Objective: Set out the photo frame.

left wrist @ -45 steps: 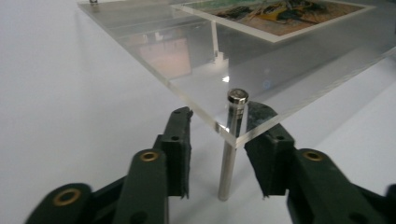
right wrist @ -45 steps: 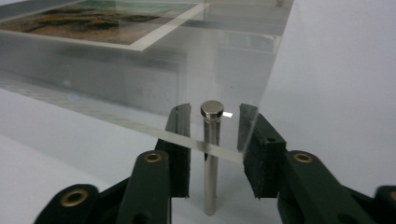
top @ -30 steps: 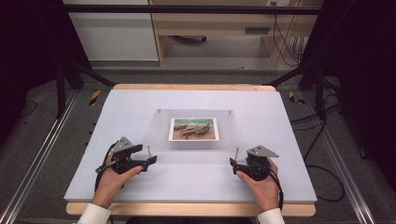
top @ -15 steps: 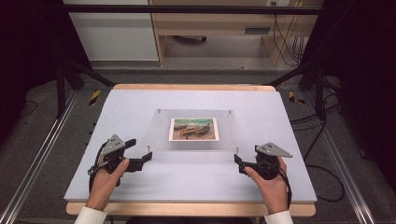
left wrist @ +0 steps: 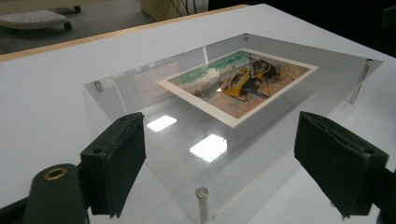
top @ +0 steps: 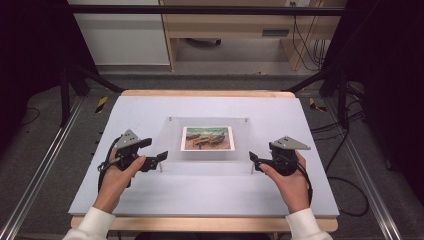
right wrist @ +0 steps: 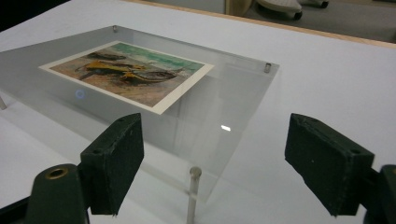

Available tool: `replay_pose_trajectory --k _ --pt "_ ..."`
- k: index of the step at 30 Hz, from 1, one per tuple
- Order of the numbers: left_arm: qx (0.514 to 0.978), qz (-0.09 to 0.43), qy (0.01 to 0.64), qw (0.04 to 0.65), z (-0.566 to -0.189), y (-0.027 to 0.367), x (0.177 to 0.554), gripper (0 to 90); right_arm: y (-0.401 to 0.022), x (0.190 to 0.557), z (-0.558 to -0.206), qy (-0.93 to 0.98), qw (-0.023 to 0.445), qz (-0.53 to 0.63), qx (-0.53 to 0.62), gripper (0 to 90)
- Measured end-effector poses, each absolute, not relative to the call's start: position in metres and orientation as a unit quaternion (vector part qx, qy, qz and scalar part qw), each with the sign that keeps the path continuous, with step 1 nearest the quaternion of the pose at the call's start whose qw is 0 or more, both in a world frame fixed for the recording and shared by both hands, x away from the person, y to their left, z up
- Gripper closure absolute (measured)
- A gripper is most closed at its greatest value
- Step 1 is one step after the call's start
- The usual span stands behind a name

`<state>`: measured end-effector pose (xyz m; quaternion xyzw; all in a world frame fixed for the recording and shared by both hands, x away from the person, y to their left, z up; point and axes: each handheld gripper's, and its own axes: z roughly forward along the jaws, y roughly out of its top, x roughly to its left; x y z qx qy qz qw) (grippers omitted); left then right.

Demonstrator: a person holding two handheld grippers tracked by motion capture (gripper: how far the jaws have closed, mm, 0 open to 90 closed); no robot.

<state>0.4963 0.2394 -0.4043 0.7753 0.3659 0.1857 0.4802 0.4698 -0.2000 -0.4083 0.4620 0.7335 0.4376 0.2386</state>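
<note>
Both forearms come in from the near edge in white sleeves, each hand wrapped around its own tool. The left tongs [top: 161, 159] point inward to the right, held just above the bench, and their jaws, standing wide with nothing between the pads, have just been closing a little. The right tongs [top: 253, 160] mirror them, pointing left, jaws likewise wide and empty, and just closing slightly.
</note>
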Motion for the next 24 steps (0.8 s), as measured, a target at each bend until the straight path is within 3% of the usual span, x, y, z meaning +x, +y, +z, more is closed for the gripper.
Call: replay_pose_trajectory --k 9,15,24 --pt "0.79 0.157 0.394 0.442 -0.417 0.238 0.53 13.2 -0.193 0.506 -0.408 0.758 0.2 0.427 0.451 19.0" --pt "0.777 0.154 0.409 0.453 -0.424 0.235 0.531 14.4 -0.194 0.518 -0.413 0.759 0.185 0.425 0.457 24.6" --pt "0.777 0.176 0.41 0.444 -0.427 0.227 0.527 13.1 -0.192 0.522 -0.414 0.759 0.185 0.418 0.463 20.4"
